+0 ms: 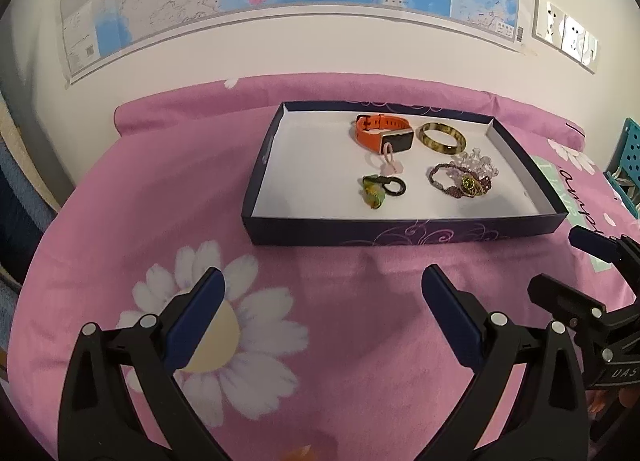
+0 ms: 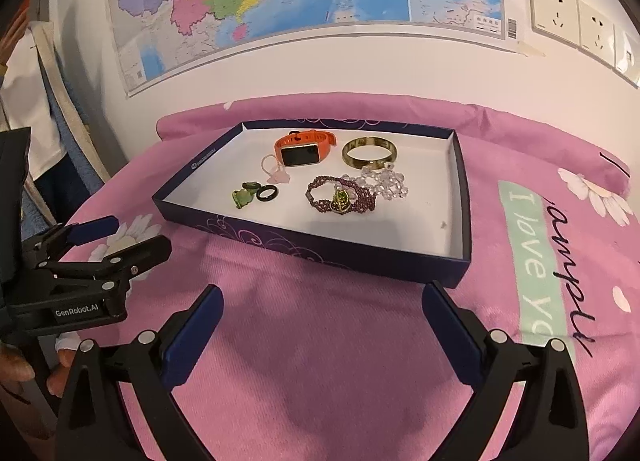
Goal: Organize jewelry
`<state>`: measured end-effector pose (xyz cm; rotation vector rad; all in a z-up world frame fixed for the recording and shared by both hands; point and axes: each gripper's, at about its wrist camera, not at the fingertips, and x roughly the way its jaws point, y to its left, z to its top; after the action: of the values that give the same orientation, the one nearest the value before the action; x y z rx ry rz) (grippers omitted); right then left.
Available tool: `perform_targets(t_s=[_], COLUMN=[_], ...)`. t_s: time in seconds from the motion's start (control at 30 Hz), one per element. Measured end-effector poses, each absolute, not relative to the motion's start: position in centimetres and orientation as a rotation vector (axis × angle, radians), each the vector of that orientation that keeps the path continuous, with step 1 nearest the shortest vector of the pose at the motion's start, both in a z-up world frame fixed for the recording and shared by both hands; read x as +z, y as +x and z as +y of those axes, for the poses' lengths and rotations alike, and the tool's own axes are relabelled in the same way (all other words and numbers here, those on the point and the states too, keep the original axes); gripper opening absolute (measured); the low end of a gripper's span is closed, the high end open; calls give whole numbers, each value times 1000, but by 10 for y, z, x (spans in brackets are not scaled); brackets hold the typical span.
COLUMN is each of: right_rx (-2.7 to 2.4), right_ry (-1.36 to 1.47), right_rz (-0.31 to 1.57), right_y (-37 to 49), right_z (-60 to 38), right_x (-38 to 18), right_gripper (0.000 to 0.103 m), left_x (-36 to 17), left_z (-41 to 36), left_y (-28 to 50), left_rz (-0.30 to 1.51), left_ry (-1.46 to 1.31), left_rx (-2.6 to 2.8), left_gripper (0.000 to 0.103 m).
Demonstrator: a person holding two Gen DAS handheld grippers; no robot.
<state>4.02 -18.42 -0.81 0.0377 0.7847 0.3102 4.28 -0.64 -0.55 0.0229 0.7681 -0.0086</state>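
I see the jewelry lying in the dark box lid (image 1: 404, 231) on the pink bedspread (image 1: 120, 201): an orange watch (image 1: 382, 131) touching a pink charm (image 1: 387, 159), a greenish bangle (image 1: 441, 137) beside it, a purple beaded bracelet (image 2: 340, 197) against clear beads (image 2: 384, 179), and a green pendant (image 1: 371, 191) by a black ring (image 1: 396, 187). My left gripper (image 1: 322, 291) and right gripper (image 2: 320, 307) hover short of the lid, jaws wide, holding nothing.

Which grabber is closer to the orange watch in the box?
Hard to call, perhaps the left. The left gripper hovers open almost straight in front of the orange watch, outside the box. The right gripper hovers open further right, also outside it.
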Motion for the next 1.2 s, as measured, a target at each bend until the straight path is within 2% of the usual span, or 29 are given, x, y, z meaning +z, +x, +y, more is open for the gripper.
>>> perform_targets(t_s=[1.2], right_rx=[321], right_ry=[58], right_rz=[796], right_y=[28], right_z=[-179], right_x=[-10], right_gripper=[96], left_x=[-2], left_z=[-9], left_y=[33], left_rz=[750], left_ry=[37], left_rx=[7], left_gripper=[97])
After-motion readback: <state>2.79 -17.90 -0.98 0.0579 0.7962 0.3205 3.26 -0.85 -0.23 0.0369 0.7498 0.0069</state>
